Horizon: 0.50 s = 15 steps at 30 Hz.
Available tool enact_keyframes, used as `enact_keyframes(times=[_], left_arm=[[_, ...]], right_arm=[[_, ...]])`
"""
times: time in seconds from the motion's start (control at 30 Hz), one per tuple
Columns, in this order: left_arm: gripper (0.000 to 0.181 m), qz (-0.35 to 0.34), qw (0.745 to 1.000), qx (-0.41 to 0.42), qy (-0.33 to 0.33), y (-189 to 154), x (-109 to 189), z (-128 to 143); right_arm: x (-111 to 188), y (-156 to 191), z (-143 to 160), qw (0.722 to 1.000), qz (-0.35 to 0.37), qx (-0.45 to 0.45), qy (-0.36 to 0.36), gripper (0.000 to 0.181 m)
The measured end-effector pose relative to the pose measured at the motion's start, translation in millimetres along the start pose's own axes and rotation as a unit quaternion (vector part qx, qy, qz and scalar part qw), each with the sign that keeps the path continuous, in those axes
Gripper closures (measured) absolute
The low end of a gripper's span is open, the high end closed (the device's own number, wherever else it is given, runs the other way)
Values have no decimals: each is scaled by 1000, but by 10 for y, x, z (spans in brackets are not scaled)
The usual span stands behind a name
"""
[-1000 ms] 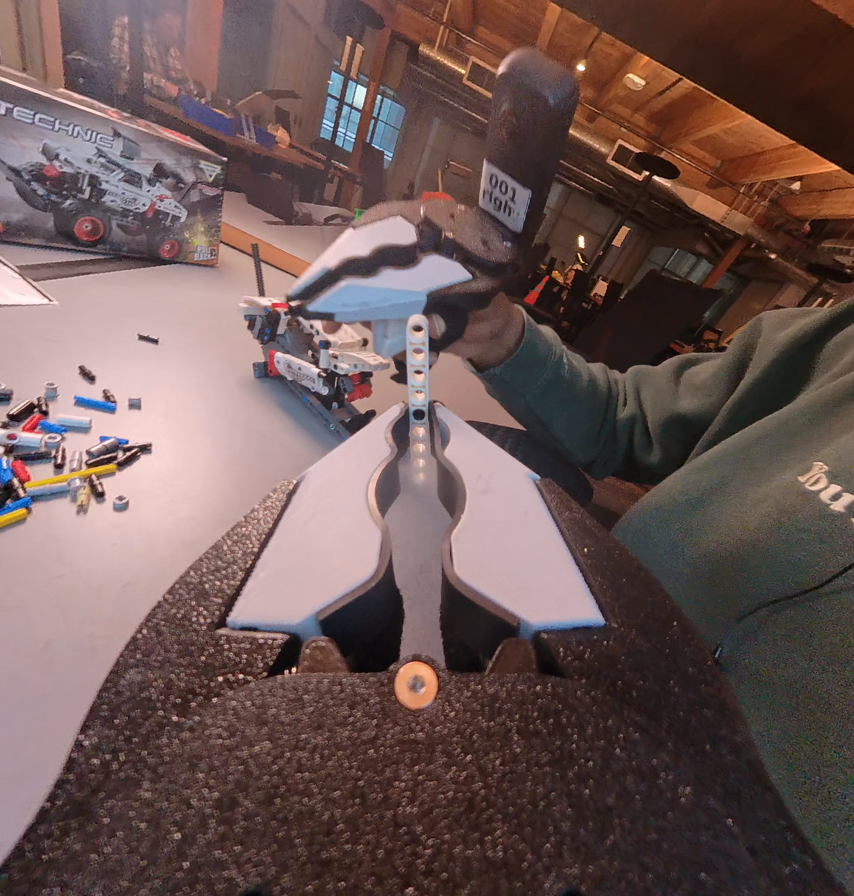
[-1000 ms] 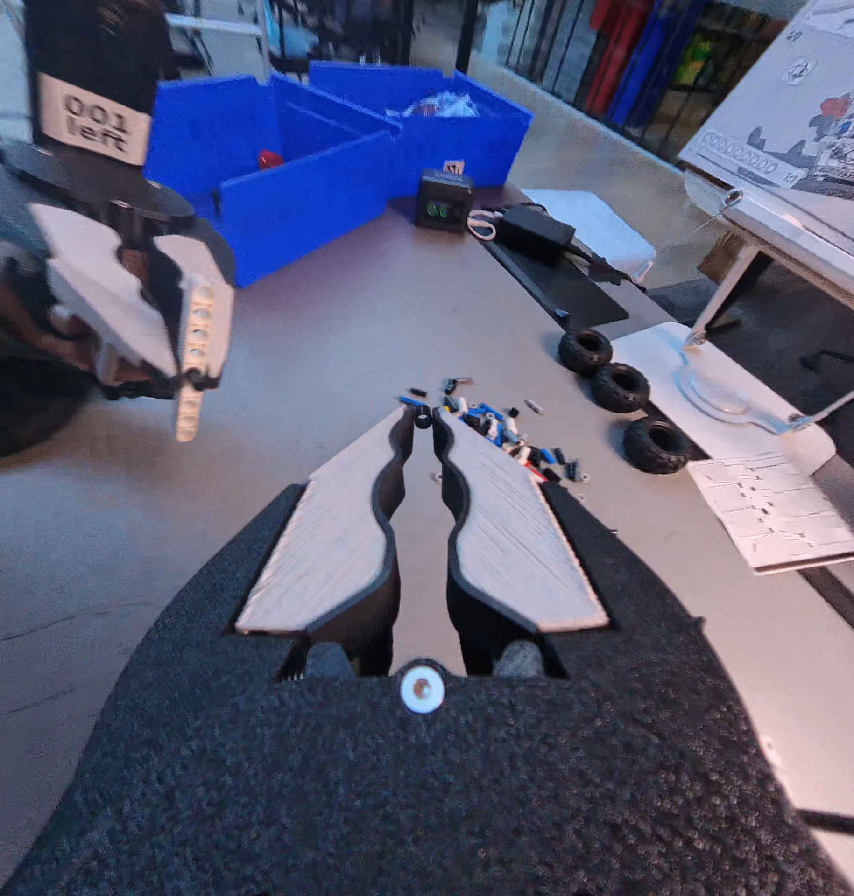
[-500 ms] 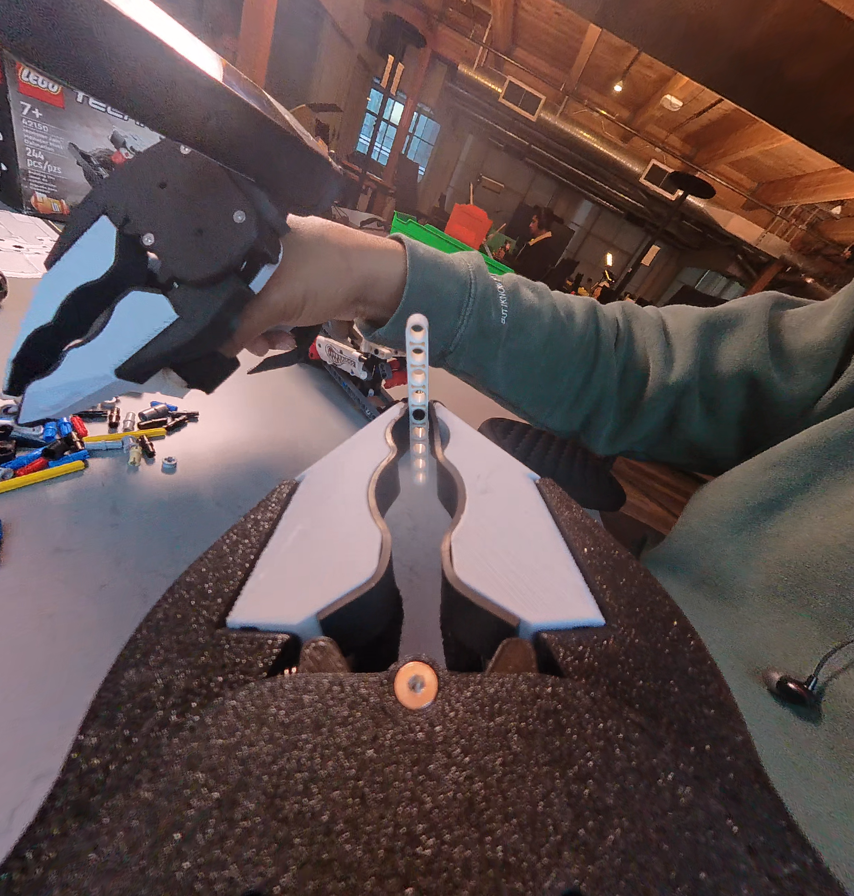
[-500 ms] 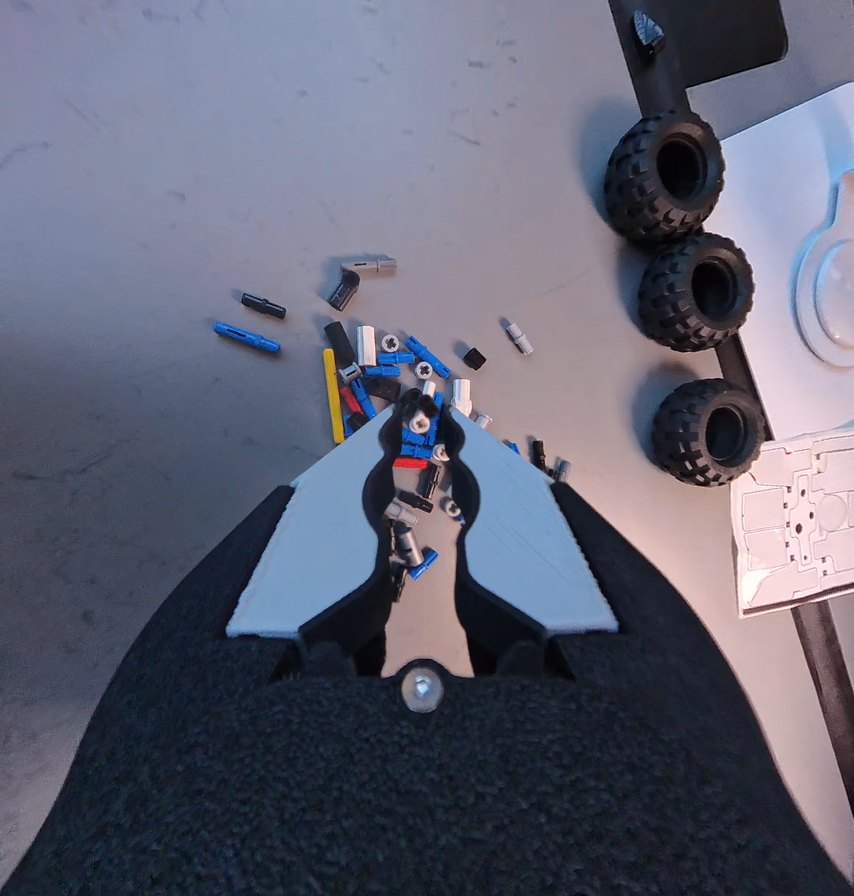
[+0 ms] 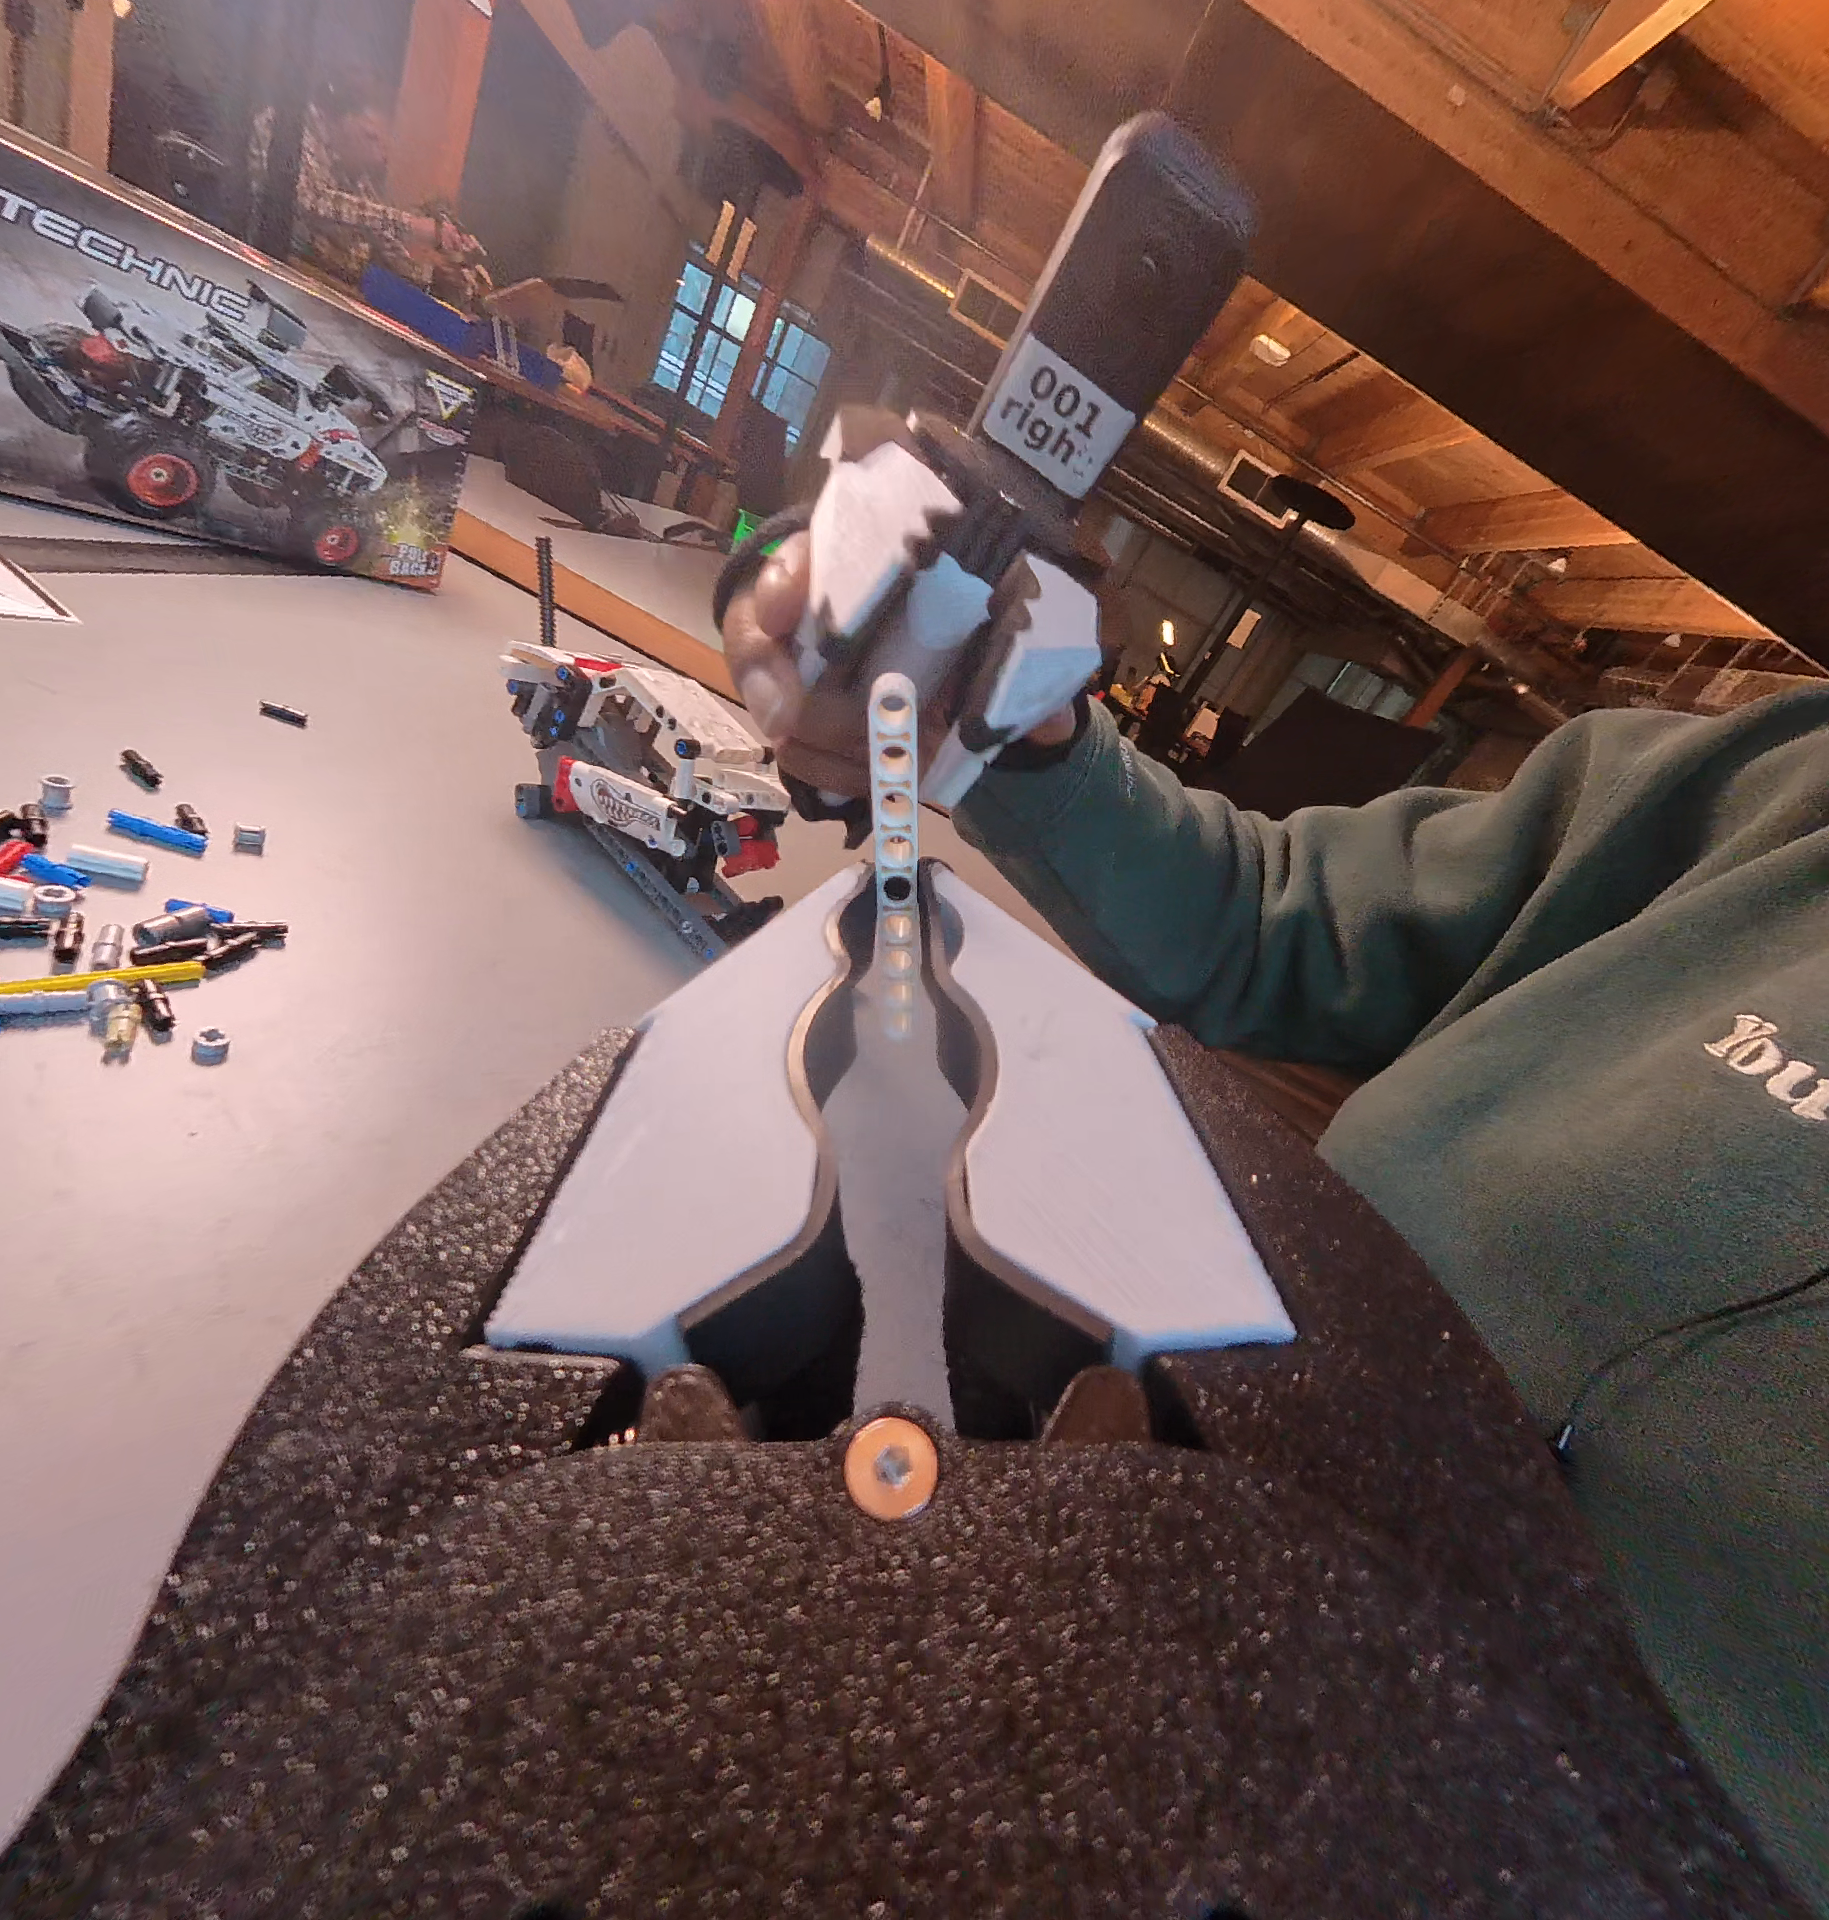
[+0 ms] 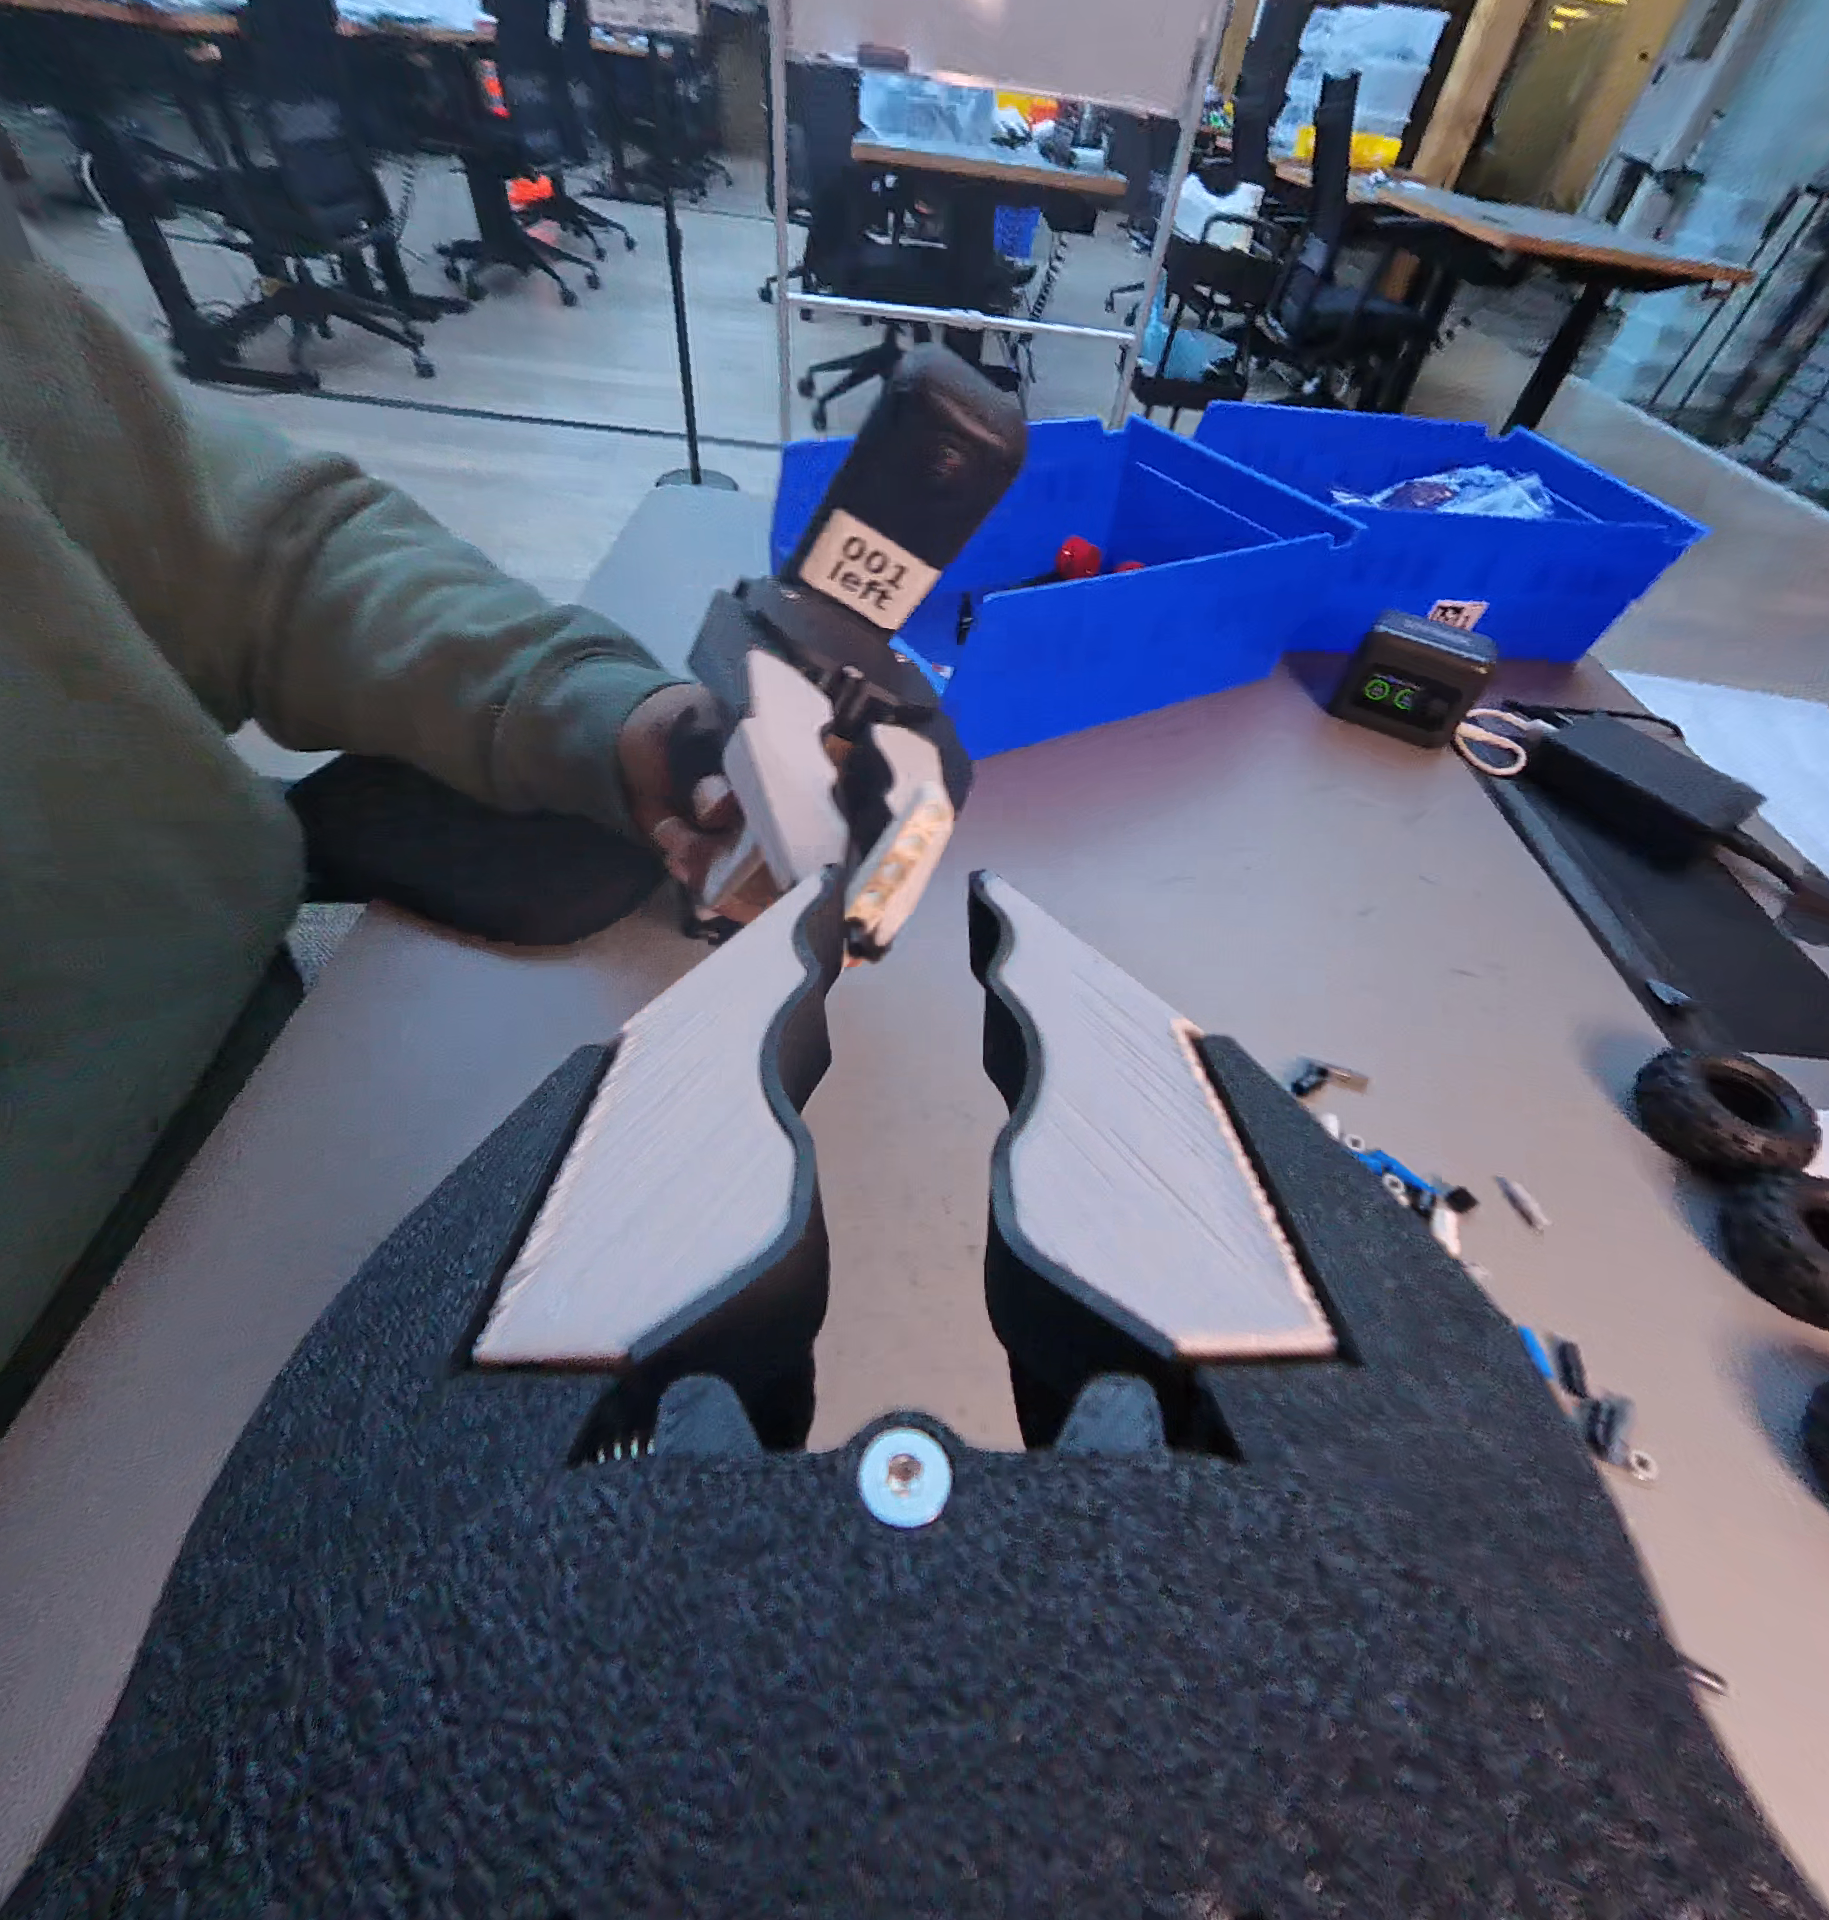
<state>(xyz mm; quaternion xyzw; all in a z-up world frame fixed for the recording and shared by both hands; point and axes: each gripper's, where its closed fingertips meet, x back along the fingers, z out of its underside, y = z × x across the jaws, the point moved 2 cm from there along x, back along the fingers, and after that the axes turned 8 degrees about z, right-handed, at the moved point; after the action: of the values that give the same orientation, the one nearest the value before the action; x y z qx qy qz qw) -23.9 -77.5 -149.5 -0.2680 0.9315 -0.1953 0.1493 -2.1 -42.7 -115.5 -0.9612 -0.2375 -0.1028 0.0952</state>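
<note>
Since half a second ago, right gripper (image 6: 905,904) has risen from the loose parts pile (image 5: 89,935) to face the left gripper (image 5: 897,883); its jaws are spread and empty. Left jaws are clenched on a white perforated beam (image 5: 894,821), held upright above the surface (image 5: 266,1143). Farther off stand a part-built model (image 5: 640,769) and blue bins (image 6: 1253,582).
</note>
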Motion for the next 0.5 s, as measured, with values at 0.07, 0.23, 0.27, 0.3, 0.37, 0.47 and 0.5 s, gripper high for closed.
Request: enact_keyframes(times=[0.07, 0.23, 0.27, 0.3, 0.37, 0.47, 0.5], left_arm=[[174, 14, 1000, 8, 4, -33, -44, 35], [174, 44, 999, 21, 11, -109, -120, 96], [175, 49, 998, 23, 13, -121, -128, 105], [175, 52, 998, 25, 17, -129, -137, 116], [175, 58, 998, 29, 20, -139, -145, 133], [174, 76, 996, 51, 19, -156, -147, 140], [174, 86, 994, 62, 18, -167, -150, 144]], right_arm=[[41, 190, 94, 1000, -7, 27, 5, 159], [36, 317, 230, 999, -1, 47, 8, 163], [32, 323, 233, 999, -3, 48, 5, 164], [28, 335, 235, 999, -6, 50, 3, 167], [25, 350, 245, 998, -10, 60, 4, 168], [38, 380, 246, 997, -18, 72, 5, 170], [44, 392, 246, 997, -19, 76, 5, 171]])
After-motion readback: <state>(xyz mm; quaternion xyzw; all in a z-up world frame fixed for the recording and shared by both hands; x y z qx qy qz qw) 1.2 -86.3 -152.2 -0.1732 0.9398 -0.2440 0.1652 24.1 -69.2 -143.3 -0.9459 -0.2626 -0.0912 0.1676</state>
